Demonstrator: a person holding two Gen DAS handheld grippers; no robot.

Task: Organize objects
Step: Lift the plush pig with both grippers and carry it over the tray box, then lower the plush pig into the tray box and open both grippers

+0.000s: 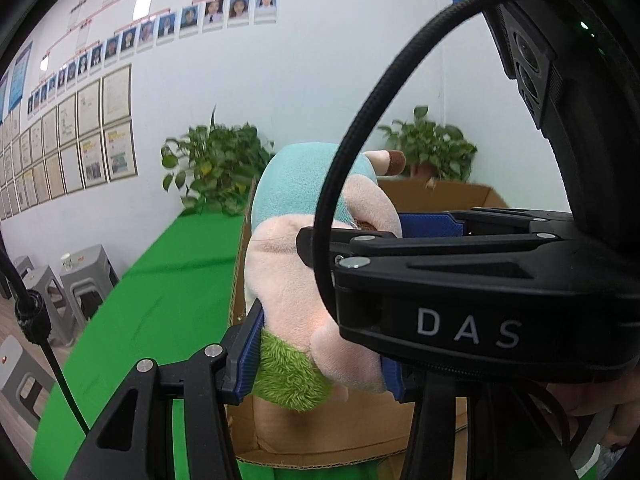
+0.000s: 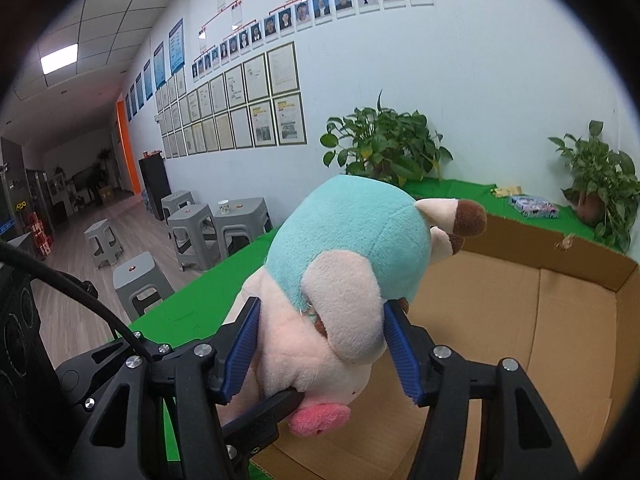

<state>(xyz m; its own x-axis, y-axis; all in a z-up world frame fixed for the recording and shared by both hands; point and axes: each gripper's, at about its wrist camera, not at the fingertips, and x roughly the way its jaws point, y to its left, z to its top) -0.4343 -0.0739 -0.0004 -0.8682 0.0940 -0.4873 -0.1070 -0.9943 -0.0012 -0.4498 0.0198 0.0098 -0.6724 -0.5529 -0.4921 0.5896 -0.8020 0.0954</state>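
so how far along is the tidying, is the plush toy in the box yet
Not yet. The plush toy is clamped by both the left gripper and the right gripper, held over the open cardboard box. The visible box floor looks bare. Left: lower and release it; a packet sits on the green table.

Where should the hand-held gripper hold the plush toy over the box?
Probably across the pink head of the plush toy, pads coming in from its two sides, as the right hand-held gripper does now. The head is soft, rounded and narrower than the teal body, so it fits between the jaws. The toy hangs snout down above the cardboard box.
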